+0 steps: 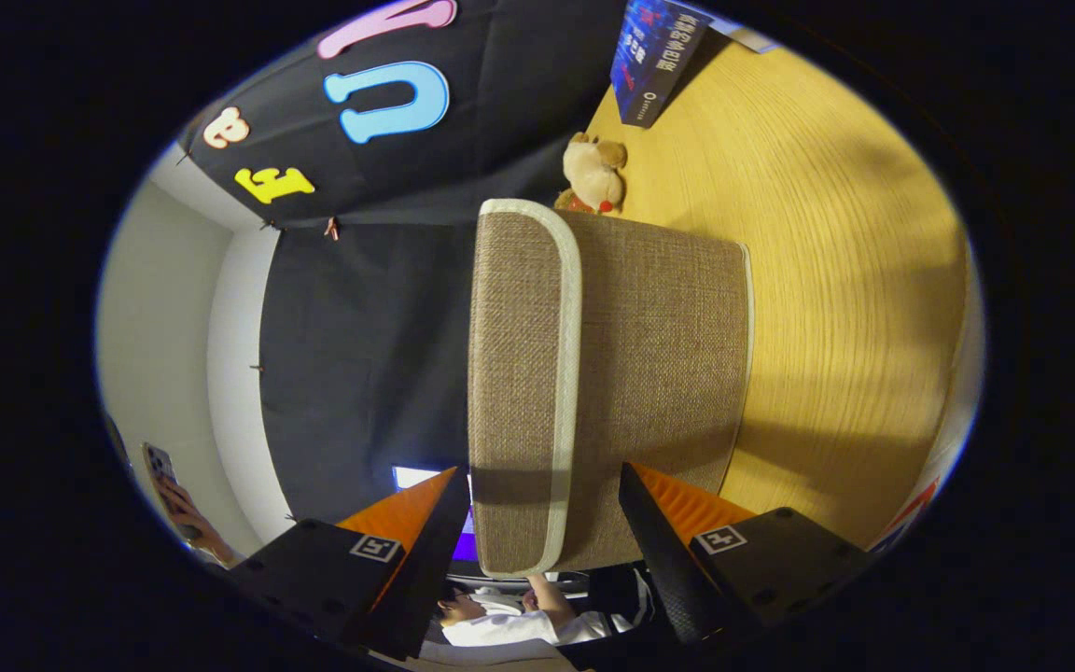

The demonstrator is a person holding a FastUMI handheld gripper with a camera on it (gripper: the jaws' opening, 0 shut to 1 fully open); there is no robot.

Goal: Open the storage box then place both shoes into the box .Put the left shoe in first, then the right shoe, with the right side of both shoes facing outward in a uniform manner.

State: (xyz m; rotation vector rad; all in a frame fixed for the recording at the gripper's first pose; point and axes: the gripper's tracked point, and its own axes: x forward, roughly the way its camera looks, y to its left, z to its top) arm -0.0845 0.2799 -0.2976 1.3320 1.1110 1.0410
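Woven tan fabric with a pale trim: that is the storage box, and it sits on the wooden desk straight ahead of your claw. The view is rolled on its side, so the desk runs up one flank and the booth's black wall up the other. The lid, the trimmed panel facing that wall, still lies closed on the box.

Your claw's fingers stand apart. The near end of the lid and its pale edge lie in the gap between them, but neither finger clearly presses on the fabric, so you hold nothing yet.

The relation that matters: the lid's long axis runs straight away from you, in line with the fingers, and its trimmed lip lies between the tips. To lift it, I judge you need the tips closed on that lip rather than on the box wall beside it.

A plush toy sits beyond the far end of the box, well apart from the fingers. No shoes can be made out from here, so opening looks like the step in hand.
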